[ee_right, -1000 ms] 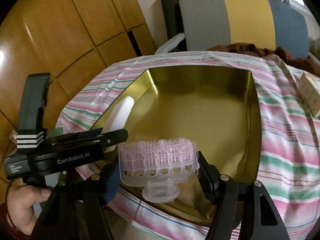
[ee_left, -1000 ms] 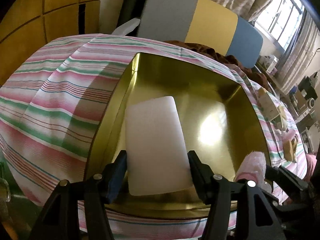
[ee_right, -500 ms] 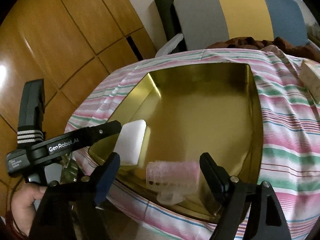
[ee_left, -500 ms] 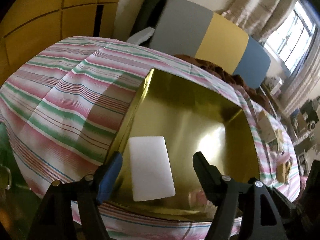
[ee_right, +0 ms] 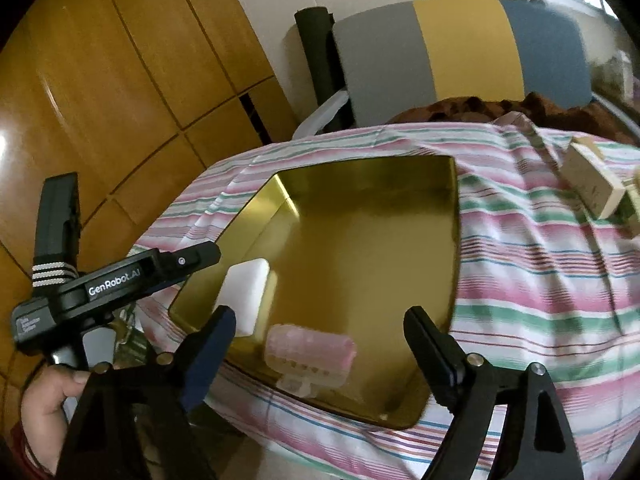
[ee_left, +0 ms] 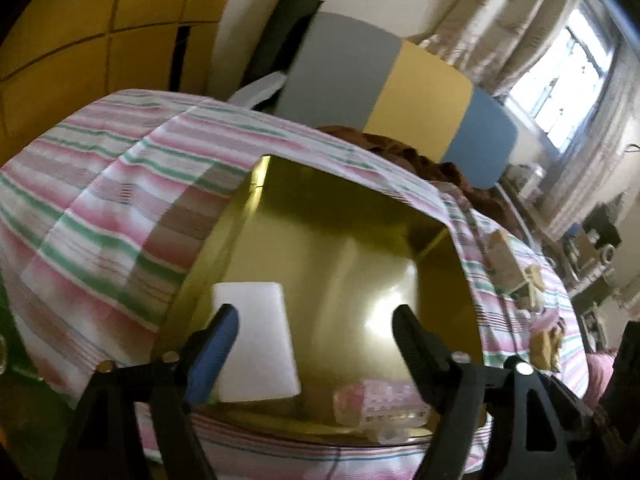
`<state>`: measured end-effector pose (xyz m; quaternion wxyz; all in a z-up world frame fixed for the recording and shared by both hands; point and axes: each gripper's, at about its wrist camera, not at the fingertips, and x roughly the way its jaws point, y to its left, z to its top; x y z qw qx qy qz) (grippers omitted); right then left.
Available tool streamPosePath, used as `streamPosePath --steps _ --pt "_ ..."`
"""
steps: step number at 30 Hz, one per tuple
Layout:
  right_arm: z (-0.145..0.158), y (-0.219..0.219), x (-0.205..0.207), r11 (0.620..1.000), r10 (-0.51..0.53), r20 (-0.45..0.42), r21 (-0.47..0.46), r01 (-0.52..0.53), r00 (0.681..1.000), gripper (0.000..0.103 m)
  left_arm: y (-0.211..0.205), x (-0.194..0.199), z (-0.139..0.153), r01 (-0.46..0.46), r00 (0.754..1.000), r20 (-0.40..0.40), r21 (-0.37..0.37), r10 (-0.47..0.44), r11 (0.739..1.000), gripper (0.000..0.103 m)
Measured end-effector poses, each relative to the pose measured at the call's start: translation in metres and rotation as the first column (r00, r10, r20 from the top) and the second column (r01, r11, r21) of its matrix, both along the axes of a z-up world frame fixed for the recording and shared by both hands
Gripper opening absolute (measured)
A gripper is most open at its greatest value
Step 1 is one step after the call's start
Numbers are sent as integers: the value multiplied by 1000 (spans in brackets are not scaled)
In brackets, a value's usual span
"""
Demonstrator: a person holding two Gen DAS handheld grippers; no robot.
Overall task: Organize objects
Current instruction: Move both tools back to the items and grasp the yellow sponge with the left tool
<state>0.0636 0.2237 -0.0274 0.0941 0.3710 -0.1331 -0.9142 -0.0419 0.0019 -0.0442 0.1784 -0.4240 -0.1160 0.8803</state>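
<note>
A shiny gold tray (ee_left: 352,240) (ee_right: 372,248) rests on the striped cloth. A white rectangular block (ee_left: 260,344) (ee_right: 246,290) lies flat in its near left corner. A pink perforated plastic piece (ee_left: 380,402) (ee_right: 310,354) lies by the tray's near rim. My left gripper (ee_left: 316,326) hangs above the tray with its jaws opening; the white block is below, apart from the pads. My right gripper (ee_right: 320,326) also has its jaws opening, above the pink piece, nothing pressed between them. The left gripper's body (ee_right: 120,280) shows in the right wrist view, held by a hand (ee_right: 44,404).
A pink, green and white striped cloth (ee_right: 540,280) covers the surface. Small beige boxes (ee_right: 592,184) and other small items (ee_left: 548,344) lie to the right on it. A grey, yellow and blue chair back (ee_right: 460,56) stands behind. Wooden panels (ee_right: 100,100) rise at left.
Both grippers let go: the white block and the pink piece now lie in the tray. Both pairs of jaws have spread wider and drawn back and up from the tray.
</note>
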Motion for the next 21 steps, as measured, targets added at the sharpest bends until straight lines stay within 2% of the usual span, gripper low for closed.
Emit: streamPosePath --steps 12,16,21 --pt "13 53 18 989 -118 -31 80 120 992 88 40 23 8 126 991 -52 21 -125 992 84" --pt "14 77 27 978 -174 -41 110 178 984 88 57 34 9 199 977 -78 22 -197 980 84" --pt "6 108 39 966 -243 -17 87 243 970 88 77 47 9 270 959 -95 22 -267 963 84"
